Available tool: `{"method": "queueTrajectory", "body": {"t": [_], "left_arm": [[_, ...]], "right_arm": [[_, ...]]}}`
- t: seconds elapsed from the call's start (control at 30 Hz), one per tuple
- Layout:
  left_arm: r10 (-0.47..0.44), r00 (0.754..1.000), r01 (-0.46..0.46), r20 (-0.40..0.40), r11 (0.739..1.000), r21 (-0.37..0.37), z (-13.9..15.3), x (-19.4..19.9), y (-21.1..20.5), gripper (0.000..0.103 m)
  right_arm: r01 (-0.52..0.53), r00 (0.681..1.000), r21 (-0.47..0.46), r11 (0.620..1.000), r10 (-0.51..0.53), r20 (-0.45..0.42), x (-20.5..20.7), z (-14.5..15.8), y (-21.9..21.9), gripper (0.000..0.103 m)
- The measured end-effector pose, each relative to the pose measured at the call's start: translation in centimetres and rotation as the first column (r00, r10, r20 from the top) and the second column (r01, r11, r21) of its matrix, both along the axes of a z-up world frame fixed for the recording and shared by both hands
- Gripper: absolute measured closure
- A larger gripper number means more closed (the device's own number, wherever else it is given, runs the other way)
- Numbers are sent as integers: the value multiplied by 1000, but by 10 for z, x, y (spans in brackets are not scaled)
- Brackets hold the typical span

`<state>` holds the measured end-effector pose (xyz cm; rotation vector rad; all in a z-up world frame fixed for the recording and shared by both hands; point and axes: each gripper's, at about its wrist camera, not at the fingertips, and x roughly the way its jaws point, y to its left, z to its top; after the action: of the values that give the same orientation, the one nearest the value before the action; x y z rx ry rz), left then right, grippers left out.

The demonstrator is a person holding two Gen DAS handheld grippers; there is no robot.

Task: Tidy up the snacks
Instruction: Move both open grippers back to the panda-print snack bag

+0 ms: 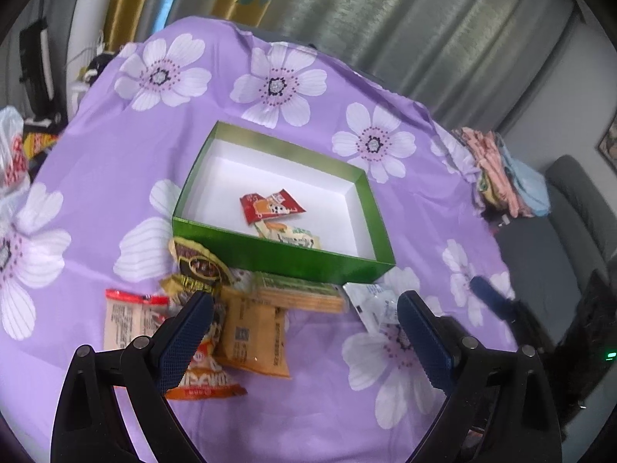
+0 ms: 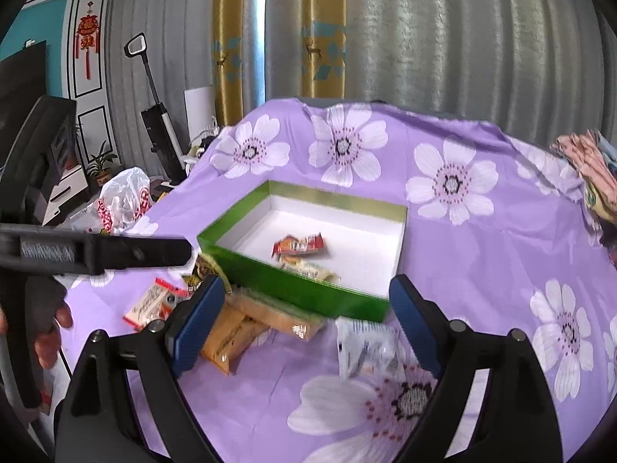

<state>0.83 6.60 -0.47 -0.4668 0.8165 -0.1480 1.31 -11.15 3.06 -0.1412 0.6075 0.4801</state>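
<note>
Both grippers — left gripper (image 1: pixel 304 332), right gripper (image 2: pixel 306 324) — agape above snack packets (image 1: pixel 252 333), lettering illegible

- The snack packets (image 1: pixel 252 333) in front of the green box (image 1: pixel 277 256) carry print, but it is too blurred to read.
- The white plastic bag (image 2: pixel 125 202) bears red lettering that cannot be made out.
- The red hanging ornament (image 2: pixel 87 31) on the wall shows a gold character, not legible.
</note>
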Motion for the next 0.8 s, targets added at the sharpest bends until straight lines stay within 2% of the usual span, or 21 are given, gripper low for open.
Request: {"method": "queueTrajectory", "body": {"t": [0.1,0.2,0.27,0.33,0.4,0.53,0.67,0.8], "left_arm": [[-27,998,29,59,999,-34,2,-12,8,7],[-59,994,59,94,998,7,2,-24,10,7],[-74,995,70,71,996,46,-4,-30,14,7],[-64,997,63,39,997,33,-12,-35,22,7],[-17,1000,17,-1,1000,15,-22,-39,33,7],[43,999,-42,-19,997,69,-34,-49,41,7],[43,999,-40,-33,994,106,-45,-53,38,7],[30,999,-27,-41,997,70,-59,-54,37,7]], "right_arm": [[6,1000,-7,1000,-6,-28,-5,-8,-6,15],[15,998,-4,1000,-15,-54,-8,-15,-10,15],[17,998,-2,1000,-18,-67,-9,-18,-12,15],[16,997,1,1000,-16,-79,-12,-21,-13,15],[1,996,8,1000,0,-90,-15,-25,-11,15],[-34,994,13,999,35,-106,-19,-32,-3,15],[-84,986,44,995,90,-139,-21,-41,7,15],[-140,970,87,986,155,-186,-24,-53,23,15]]}}
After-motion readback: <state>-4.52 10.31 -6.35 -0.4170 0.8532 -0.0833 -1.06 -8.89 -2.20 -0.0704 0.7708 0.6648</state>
